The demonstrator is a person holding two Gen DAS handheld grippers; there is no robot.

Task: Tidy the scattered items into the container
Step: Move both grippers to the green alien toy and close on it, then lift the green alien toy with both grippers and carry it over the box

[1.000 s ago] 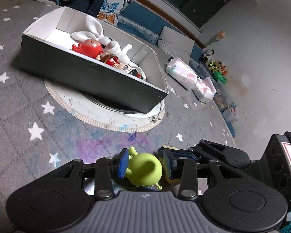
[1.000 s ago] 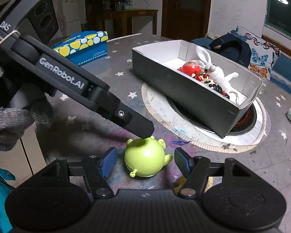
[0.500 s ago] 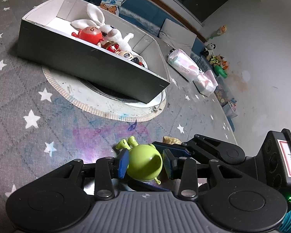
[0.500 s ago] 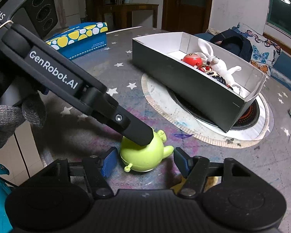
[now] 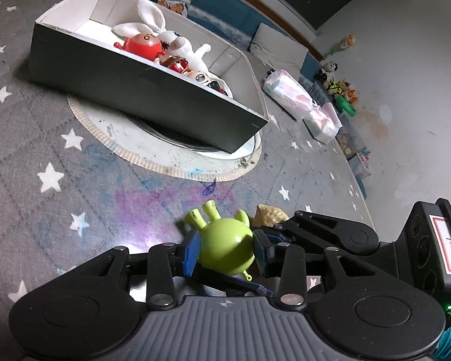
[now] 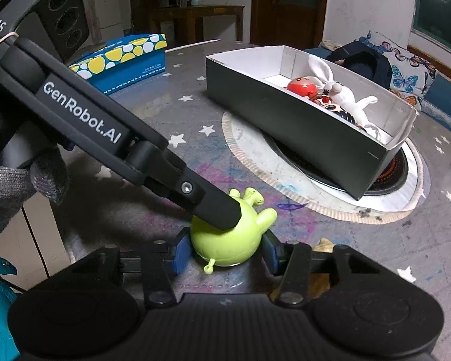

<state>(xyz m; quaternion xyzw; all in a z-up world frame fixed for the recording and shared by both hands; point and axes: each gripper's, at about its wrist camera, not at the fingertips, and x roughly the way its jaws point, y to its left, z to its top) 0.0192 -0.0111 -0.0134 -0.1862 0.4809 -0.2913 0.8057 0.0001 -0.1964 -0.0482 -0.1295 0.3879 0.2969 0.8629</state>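
A green round toy (image 5: 227,251) with small ears lies on the star-patterned table, near its front edge. My left gripper (image 5: 225,254) is shut on it, a blue pad against each side. In the right wrist view the same green toy (image 6: 225,243) sits between the pads of my right gripper (image 6: 225,252); these jaws are closing and touch its sides. The left gripper's black finger (image 6: 213,204) presses on the toy from the upper left. The dark container (image 5: 153,96) with a white inside stands beyond and holds a white rabbit plush (image 5: 177,42), a red toy (image 5: 142,43) and others.
A tan toy (image 5: 270,215) lies just right of the green one, partly under my right gripper. The container rests on a round white mat (image 5: 120,138). A blue dotted box (image 6: 126,60) stands far left. Tissue packs (image 5: 288,93) lie beyond the table. A gloved hand (image 6: 15,180) holds the left gripper.
The right gripper's jaws have narrowed from well apart to touching the green toy's sides. The toy has rolled so its ears point away. The left gripper has stayed on it.
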